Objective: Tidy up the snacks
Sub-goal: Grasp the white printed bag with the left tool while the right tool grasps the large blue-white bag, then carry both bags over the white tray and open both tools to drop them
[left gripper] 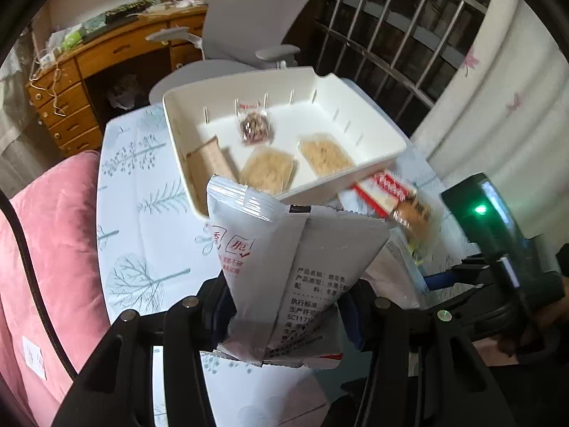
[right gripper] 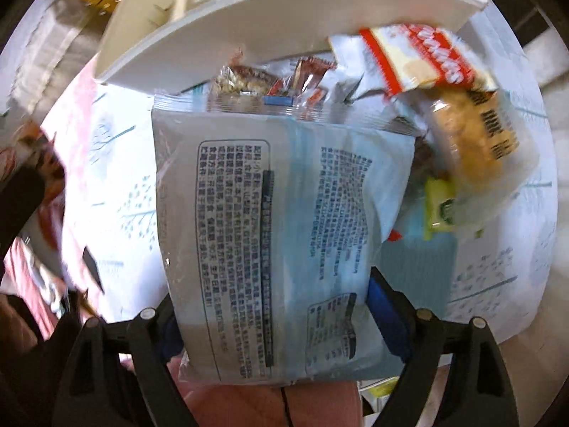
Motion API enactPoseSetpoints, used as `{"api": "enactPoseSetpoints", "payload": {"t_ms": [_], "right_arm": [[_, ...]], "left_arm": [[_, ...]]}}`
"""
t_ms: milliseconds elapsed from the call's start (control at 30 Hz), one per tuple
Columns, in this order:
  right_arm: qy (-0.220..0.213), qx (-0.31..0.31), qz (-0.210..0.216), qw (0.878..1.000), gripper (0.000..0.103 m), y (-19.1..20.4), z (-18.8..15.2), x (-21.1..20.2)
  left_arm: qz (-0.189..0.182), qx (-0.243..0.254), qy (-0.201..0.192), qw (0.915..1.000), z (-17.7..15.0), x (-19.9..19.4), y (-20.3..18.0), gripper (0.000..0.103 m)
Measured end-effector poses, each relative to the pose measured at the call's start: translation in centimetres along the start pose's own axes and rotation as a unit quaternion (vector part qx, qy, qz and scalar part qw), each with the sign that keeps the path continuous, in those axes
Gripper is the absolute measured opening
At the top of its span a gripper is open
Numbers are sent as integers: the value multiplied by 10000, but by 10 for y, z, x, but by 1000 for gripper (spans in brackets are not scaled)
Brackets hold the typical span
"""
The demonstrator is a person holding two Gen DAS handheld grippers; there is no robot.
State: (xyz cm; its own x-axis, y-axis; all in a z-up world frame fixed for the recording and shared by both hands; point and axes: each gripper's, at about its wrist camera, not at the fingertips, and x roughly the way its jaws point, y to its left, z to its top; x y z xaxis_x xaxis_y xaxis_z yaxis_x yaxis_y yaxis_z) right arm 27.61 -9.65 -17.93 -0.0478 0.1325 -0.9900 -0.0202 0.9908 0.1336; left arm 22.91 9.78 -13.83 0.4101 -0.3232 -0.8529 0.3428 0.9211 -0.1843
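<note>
Left gripper (left gripper: 284,316): clamped on white sachet (left gripper: 284,249), raised for carrying to the bin. Right gripper (right gripper: 281,323): pinching pale-blue packet (right gripper: 274,213). Beyond: loose snack pile (right gripper: 444,106) on surface (left gripper: 149,213); farthest, white bin (left gripper: 355,82) holding sorted packets.

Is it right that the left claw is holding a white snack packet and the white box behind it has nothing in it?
Not quite. The left claw does hold the white snack packet, but the white box is not bare inside: the left wrist view shows four wrapped snacks lying in it.
</note>
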Motion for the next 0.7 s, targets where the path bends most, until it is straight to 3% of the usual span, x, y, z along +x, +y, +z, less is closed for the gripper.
{"api": "enactPoseSetpoints", "payload": {"t_ms": [67,167,533,700], "right_arm": [[-50,-156,-87,9998,61,-14,10,-18],[-175,-428,-83,9989,55,-26,22,-39],[-677,-1467,409,9860,53,-48,45,-129],[-1031,-1752,410,9783,53,-42,52,-144]], "left_arm": [[64,-45,-49,10000,9,0,-9,50],[109,-140,-187,9997,21,-1,-18,50],[346,-340,-701,9964,78,-8,-45,50],[489,-450,-839,9943,104,-5,-45,50]]}}
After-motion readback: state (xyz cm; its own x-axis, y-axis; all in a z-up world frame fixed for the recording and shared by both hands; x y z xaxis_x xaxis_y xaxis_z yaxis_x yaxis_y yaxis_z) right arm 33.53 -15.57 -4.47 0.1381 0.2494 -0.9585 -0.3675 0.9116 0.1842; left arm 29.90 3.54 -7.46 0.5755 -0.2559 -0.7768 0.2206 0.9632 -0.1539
